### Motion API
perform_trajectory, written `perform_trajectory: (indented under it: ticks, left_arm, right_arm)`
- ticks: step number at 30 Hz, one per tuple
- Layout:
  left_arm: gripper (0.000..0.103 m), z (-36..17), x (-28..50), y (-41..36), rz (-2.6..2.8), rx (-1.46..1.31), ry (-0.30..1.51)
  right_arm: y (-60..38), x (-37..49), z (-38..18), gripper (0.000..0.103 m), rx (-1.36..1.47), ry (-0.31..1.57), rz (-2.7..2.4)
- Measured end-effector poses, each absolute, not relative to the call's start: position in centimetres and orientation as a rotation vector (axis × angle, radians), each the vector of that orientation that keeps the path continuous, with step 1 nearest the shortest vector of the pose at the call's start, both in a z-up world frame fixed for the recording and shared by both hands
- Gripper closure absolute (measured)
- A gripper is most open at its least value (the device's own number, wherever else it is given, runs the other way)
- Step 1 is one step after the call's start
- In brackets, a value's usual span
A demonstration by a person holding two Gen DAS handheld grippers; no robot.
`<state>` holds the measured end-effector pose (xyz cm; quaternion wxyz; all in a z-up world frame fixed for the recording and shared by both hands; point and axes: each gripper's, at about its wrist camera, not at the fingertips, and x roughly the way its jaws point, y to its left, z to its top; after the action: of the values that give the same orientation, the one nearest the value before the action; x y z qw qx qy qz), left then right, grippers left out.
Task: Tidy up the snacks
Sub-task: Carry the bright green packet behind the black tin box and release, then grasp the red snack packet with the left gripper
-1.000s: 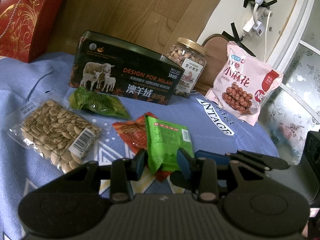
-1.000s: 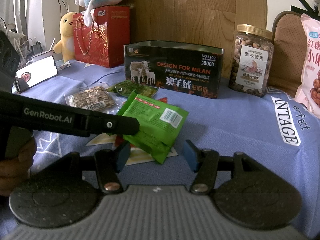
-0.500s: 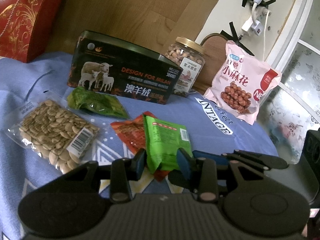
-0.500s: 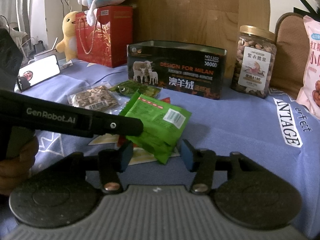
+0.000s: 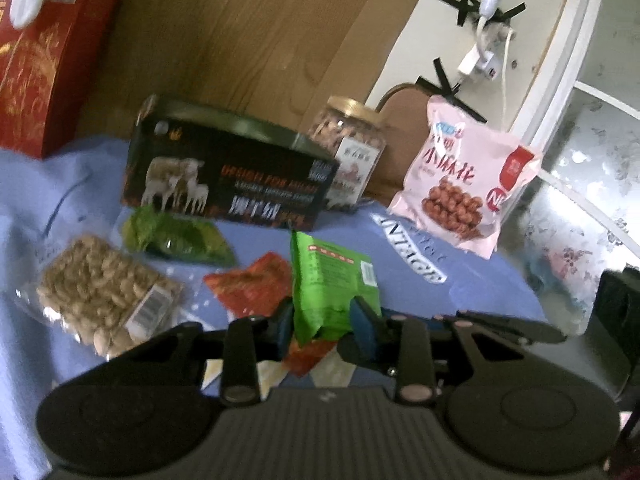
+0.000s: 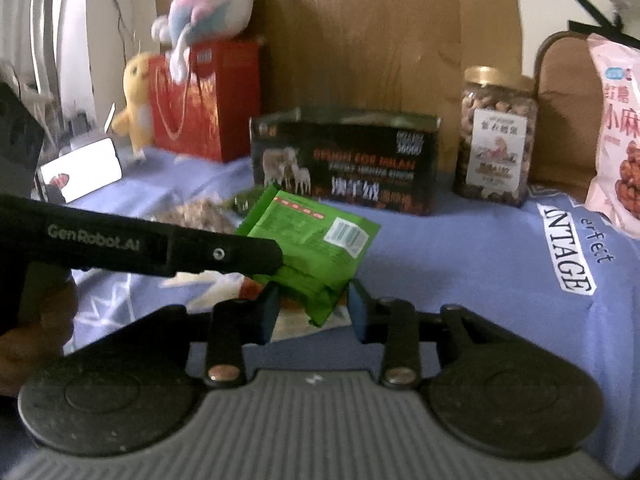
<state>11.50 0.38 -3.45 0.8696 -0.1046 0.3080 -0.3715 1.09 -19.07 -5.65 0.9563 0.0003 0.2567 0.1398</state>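
Observation:
My left gripper is shut on the near edge of a green snack packet and holds it lifted above the blue cloth. In the right wrist view the same packet hangs from the left gripper's finger. My right gripper is open, its pads on either side of the packet's lower corner without pinching it. A red packet, a dark green packet and a clear bag of seeds lie on the cloth. An open black tin stands behind them.
A jar of nuts and a pink snack bag stand at the back right. A red gift bag, plush toys and a phone are at the back left. The blue cloth covers the surface.
The left gripper has lifted the green packet higher off the cloth, clear of the red packet. The right gripper has moved in so that its pads flank the packet's lower corner.

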Motion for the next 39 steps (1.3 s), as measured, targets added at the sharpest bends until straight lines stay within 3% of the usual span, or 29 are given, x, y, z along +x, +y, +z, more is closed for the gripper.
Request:
perform_trajectory:
  ticks: [5,10,12,13,16,22,28,30,32,35,37,39]
  left_arm:
    - [0.074,0.7,13.4,0.1,-0.76,-0.201,0.591]
    - [0.07,4.9,18.9,-0.9,-0.668,-0.198,0.556]
    - [0.064,5.3,22.4,-1.7,-0.586,-0.172,0.553]
    - [0.064,5.1,23.8,-2.1,-0.557,-0.16,0.565]
    - [0.066,4.3,26.2,-2.3,-0.441,-0.121,0.585]
    - [0.064,3.5,21.5,0.9,-0.493,-0.195,0.524]
    - [0.065,1.8,16.6,4.6,-0.522,-0.308,0.575]
    - [0.065,1.1,15.3,6.0,-0.523,-0.347,0.591]
    - [0.065,0.3,14.3,6.7,-0.537,-0.377,0.618]
    - [0.066,-0.6,13.8,6.4,-0.577,-0.406,0.685]
    - [0.066,-1.0,13.3,5.7,-0.626,-0.413,0.715]
    - [0.066,-1.1,12.7,4.7,-0.648,-0.391,0.724]
  right_arm:
    - [-19.0,2.0,-2.8,0.064,-0.033,0.444,0.295]
    - [-18.8,8.9,1.0,0.063,-0.065,0.404,0.336]
    - [-18.4,12.7,1.4,0.059,-0.073,0.396,0.339]
    - [-18.0,14.9,1.4,0.054,-0.072,0.416,0.346]
    - [-17.5,18.7,0.3,0.053,-0.07,0.452,0.283]
    - [-20.9,13.1,-1.0,0.053,0.088,0.418,0.285]
    - [-23.0,8.7,-2.9,0.052,0.22,0.55,0.344]
    - [-22.3,7.6,-3.7,0.048,0.224,0.588,0.38]
    - [-21.0,6.7,-4.4,0.033,0.188,0.622,0.408]
    - [-18.8,5.9,-5.6,0.03,0.079,0.671,0.426]
    - [-17.1,5.3,-5.9,0.037,-0.048,0.643,0.402]
    - [-16.1,4.7,-6.1,0.055,-0.139,0.61,0.398]
